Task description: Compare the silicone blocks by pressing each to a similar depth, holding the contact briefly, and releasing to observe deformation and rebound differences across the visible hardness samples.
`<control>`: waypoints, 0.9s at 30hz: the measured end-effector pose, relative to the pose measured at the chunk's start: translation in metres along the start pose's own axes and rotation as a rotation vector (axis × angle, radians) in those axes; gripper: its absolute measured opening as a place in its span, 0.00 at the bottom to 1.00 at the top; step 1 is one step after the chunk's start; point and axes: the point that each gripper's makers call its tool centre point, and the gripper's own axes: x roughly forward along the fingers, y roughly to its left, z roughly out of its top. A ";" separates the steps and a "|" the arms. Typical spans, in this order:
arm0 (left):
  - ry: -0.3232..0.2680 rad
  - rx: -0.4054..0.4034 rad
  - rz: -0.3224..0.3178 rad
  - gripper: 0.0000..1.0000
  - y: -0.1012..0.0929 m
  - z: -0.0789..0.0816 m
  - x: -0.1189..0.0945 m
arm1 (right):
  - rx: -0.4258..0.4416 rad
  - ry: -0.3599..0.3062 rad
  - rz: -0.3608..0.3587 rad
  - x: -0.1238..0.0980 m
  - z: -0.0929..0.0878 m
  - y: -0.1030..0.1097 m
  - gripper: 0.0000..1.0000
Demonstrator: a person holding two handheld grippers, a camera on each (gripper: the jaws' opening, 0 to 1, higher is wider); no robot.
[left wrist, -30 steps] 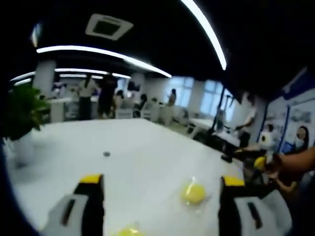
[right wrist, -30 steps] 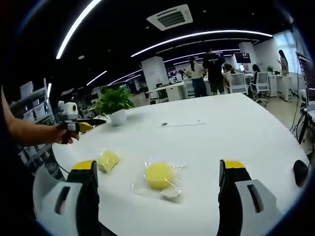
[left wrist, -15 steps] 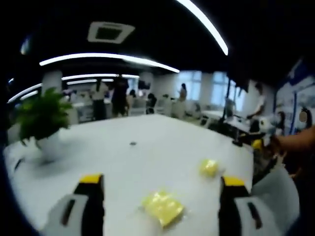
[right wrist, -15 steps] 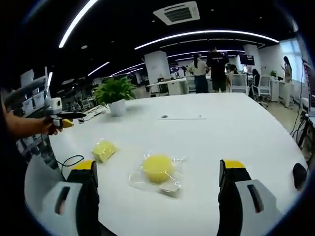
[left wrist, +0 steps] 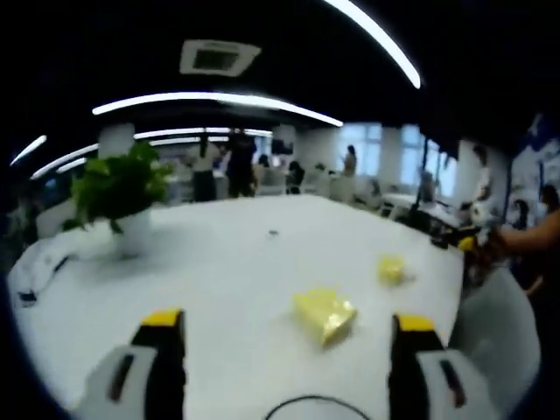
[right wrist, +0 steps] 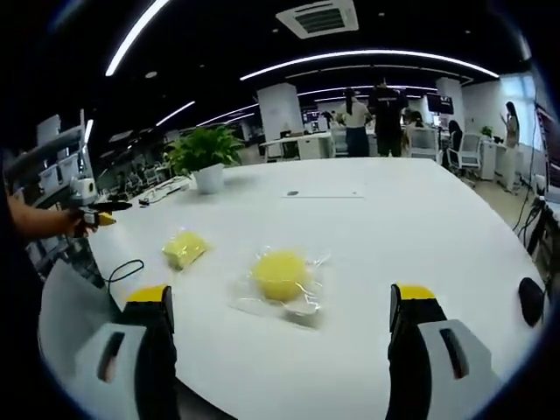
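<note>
While both jaws of the right hand-held gripper (right wrist: 282,337) stand wide apart and hold nothing, a round yellow silicone block (right wrist: 280,274) in a clear wrapper lies on the white tabletop (right wrist: 411,236) just ahead, between the jaws. A flatter yellow silicone block (right wrist: 185,249) lies a little to its left, apart from it and near the curved tabletop edge. A thin black cable (right wrist: 122,270) loops at that edge. The left hand-held gripper (right wrist: 94,216) is held out past that edge, well apart from the blocks. Lots of bare white top lies behind and to the right of the blocks. A potted plant (right wrist: 206,158) stands far back on the top, and people stand beyond it. In the left gripper view, the left hand-held gripper's (left wrist: 284,350) jaws are also wide apart and hold nothing. The flatter block (left wrist: 325,311) lies ahead between them, the round one (left wrist: 391,268) farther off near the right edge, and the plant (left wrist: 121,192) stands far to the left.
</note>
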 end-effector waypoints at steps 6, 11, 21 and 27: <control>-0.020 -0.042 0.046 1.00 0.014 -0.006 -0.021 | 0.027 0.015 -0.002 -0.004 -0.015 0.003 0.96; -0.028 -0.050 0.037 1.00 0.011 -0.003 -0.019 | 0.024 0.026 0.001 -0.007 -0.024 0.008 0.96; -0.026 -0.038 0.008 1.00 -0.002 0.003 -0.012 | 0.036 0.003 -0.006 -0.010 -0.020 0.006 0.96; -0.026 -0.037 0.006 1.00 -0.001 0.008 -0.009 | 0.055 0.019 -0.003 -0.010 -0.024 0.006 0.96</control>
